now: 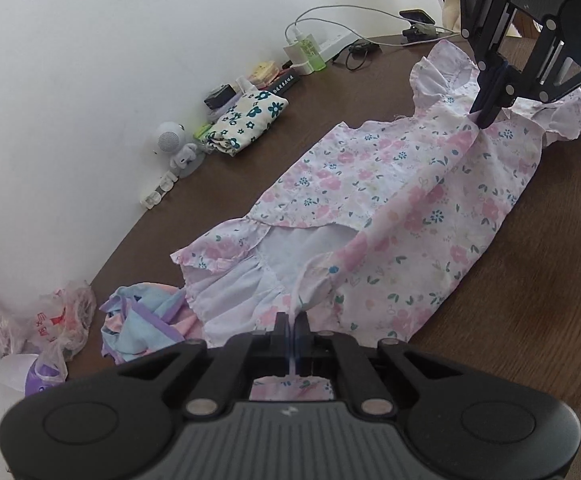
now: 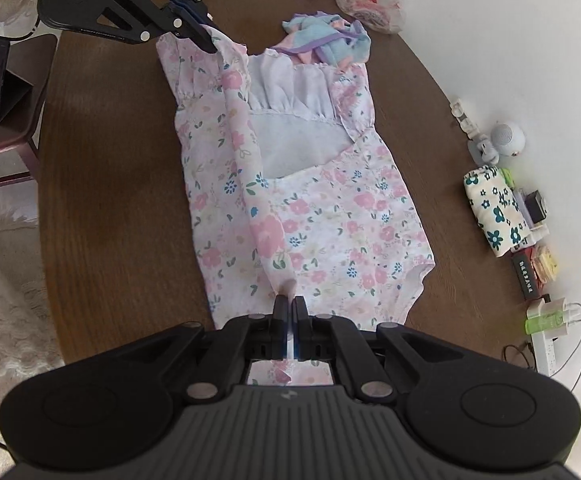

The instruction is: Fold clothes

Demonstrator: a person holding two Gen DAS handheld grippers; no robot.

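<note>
The left gripper point(image 1: 291, 322) sits at 6 o'clock in the left wrist view, its jaws pinched together on the ruffled hem edge of the floral dress point(image 1: 390, 208), with a strip of fabric running back between the fingers. From there a raised fold of the dress runs up toward 1 o'clock, where the right gripper point(image 1: 484, 114) clamps the shoulder end of the same fold. The dress lies spread on the brown wooden table point(image 1: 530, 300), its pale lining showing near the hem.

At 8 o'clock, just beside the hem, lies a crumpled pastel garment point(image 1: 142, 320), and farther left a plastic bag point(image 1: 58, 320). Along the wall toward 11 o'clock stand a small white speaker point(image 1: 170, 140) and a folded blue-flowered cloth point(image 1: 246, 120), then a power strip point(image 1: 330, 46) with cables at 12 o'clock.

In the right wrist view, the right gripper point(image 2: 289, 306) at 6 o'clock is closed on the dress point(image 2: 350, 232) near its shoulder end. The fold runs up to 11 o'clock, where the left gripper point(image 2: 206, 42) holds the hem. The pastel garment point(image 2: 330, 40) touches the hem at 12 o'clock.
</note>
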